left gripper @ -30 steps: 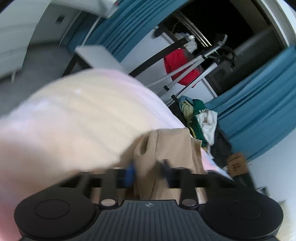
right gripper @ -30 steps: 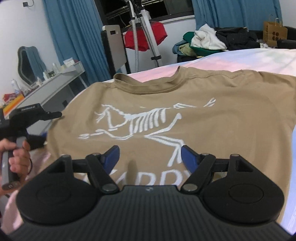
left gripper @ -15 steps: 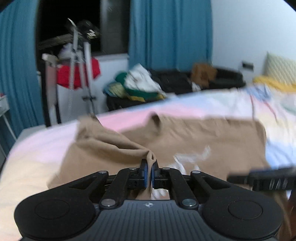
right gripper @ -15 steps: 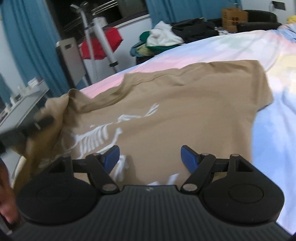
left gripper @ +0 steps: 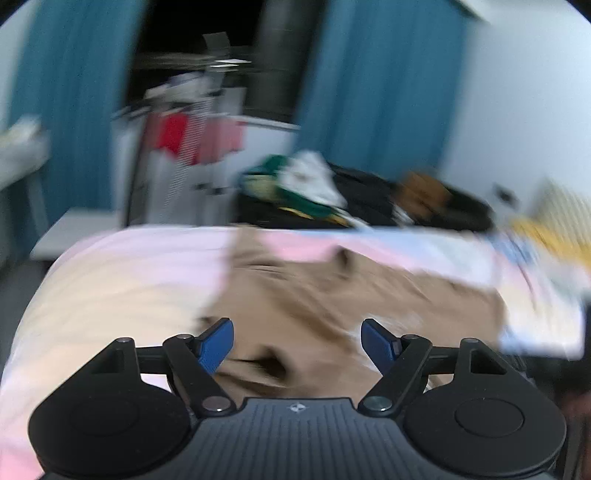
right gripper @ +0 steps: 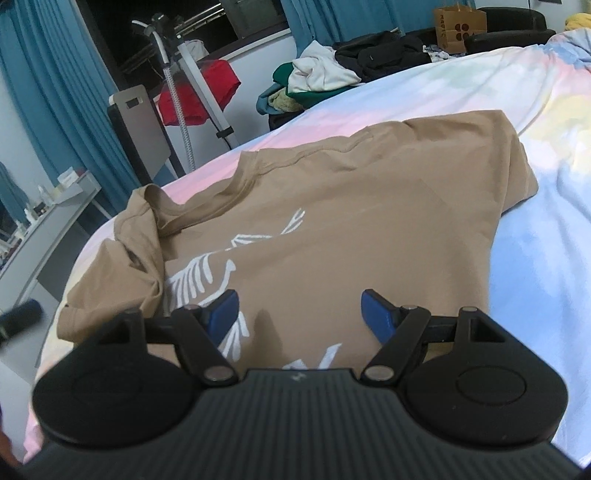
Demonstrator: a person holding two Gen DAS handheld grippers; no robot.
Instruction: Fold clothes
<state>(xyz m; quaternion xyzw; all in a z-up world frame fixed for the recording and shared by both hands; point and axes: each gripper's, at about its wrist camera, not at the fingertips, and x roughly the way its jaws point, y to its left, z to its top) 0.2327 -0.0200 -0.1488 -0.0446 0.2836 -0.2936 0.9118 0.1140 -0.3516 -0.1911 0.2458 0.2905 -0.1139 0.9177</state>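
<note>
A tan T-shirt with a white skeleton print lies spread on the pastel bedspread. Its left sleeve is folded over onto the body in a crumpled flap. My right gripper hovers open just above the shirt's lower part, nothing between its blue fingers. The left wrist view is blurred by motion; there the same shirt lies below my left gripper, which stands open and holds nothing.
Beyond the bed's far edge stand a garment steamer pole with a red garment, a pile of clothes, a paper bag and blue curtains. A desk sits at the left.
My left gripper was shut on the left sleeve half a second ago; it has let go and now stands open. The sleeve lies folded onto the shirt. The right gripper stayed open, shifting slightly.
</note>
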